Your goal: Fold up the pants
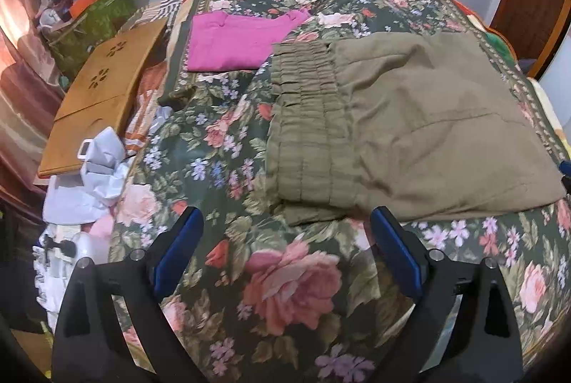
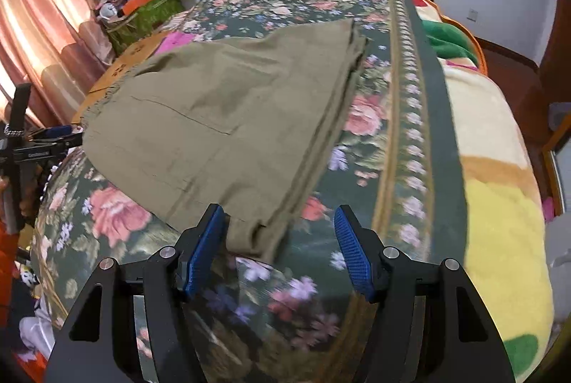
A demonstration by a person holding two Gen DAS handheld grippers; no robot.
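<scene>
Olive-green pants (image 1: 410, 126) lie folded flat on the floral bedspread (image 1: 285, 283), with the gathered elastic waistband (image 1: 303, 119) to the left. My left gripper (image 1: 285, 222) is open and empty, just in front of the pants' near edge. In the right wrist view the same pants (image 2: 228, 119) lie ahead. My right gripper (image 2: 280, 226) is open and empty, and the pants' near corner (image 2: 253, 236) lies between its blue pads without being clamped. The left gripper (image 2: 53, 137) shows at that view's left edge beside the pants.
A folded magenta garment (image 1: 235, 42) lies behind the pants. A wooden lap tray (image 1: 103, 94) and white bags (image 1: 96, 176) sit at the bed's left side. A cluttered green box (image 1: 96, 12) stands by the curtain. A yellow and cream blanket (image 2: 499, 204) covers the bed's right side.
</scene>
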